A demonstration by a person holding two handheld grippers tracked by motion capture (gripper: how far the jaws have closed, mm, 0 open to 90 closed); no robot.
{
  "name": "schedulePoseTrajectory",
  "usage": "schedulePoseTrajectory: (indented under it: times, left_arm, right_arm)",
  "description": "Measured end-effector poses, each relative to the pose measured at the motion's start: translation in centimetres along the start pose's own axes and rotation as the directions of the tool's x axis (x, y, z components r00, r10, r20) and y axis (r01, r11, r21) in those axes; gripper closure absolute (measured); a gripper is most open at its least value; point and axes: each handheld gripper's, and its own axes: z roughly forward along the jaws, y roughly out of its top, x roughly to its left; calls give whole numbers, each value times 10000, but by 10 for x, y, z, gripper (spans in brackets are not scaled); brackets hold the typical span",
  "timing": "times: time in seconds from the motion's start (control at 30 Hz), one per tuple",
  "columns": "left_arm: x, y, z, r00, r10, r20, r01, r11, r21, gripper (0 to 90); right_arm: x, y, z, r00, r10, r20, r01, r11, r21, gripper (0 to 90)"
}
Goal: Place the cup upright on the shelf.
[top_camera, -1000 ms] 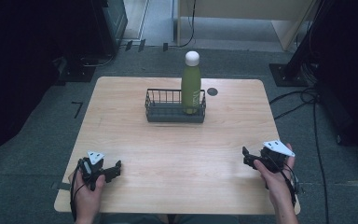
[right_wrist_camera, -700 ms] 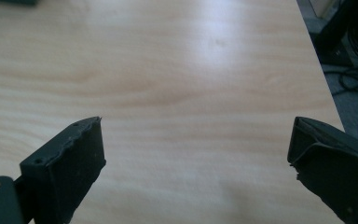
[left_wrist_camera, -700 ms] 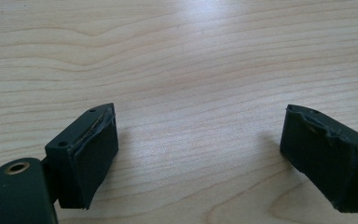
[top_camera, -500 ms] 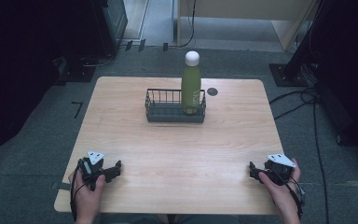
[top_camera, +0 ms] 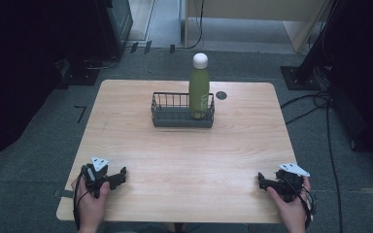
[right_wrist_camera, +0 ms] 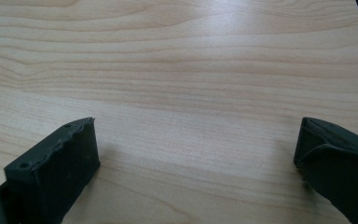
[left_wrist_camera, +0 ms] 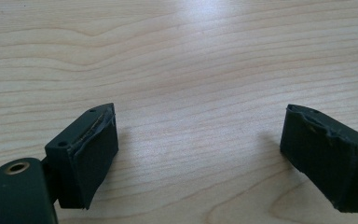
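Light wooden table (top_camera: 184, 155) fills mid-frame. Left gripper (top_camera: 119, 175), lower left, stands wide and empty; right gripper (top_camera: 262, 180), lower right, has just been opening, empty.

Green bottle (top_camera: 199, 92) with white cap (top_camera: 200, 60), dark wire basket (top_camera: 182, 110), pale wood-grain table (top_camera: 184, 155).

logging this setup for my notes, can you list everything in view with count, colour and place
table: 1, light wood, centre of the high view
wire basket: 1, dark grey, far middle of the table
bottle: 1, green with white cap, upright in the basket's right end
round spot: 1, dark, on the table right of the basket
cables: several, black, floor on the right
left claw: 1, black, near left corner, open, nothing between
right claw: 1, black, near right corner, jaws just opened, nothing between
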Motion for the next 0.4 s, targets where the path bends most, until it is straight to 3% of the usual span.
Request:
schedulePoseTrajectory:
  times: [0.4]
  left_arm:
    - [0,0,0,10000,-9,3,9,10000,-1,117]
  right_arm:
    - [0,0,0,10000,-32,-10,32,10000,8,0]
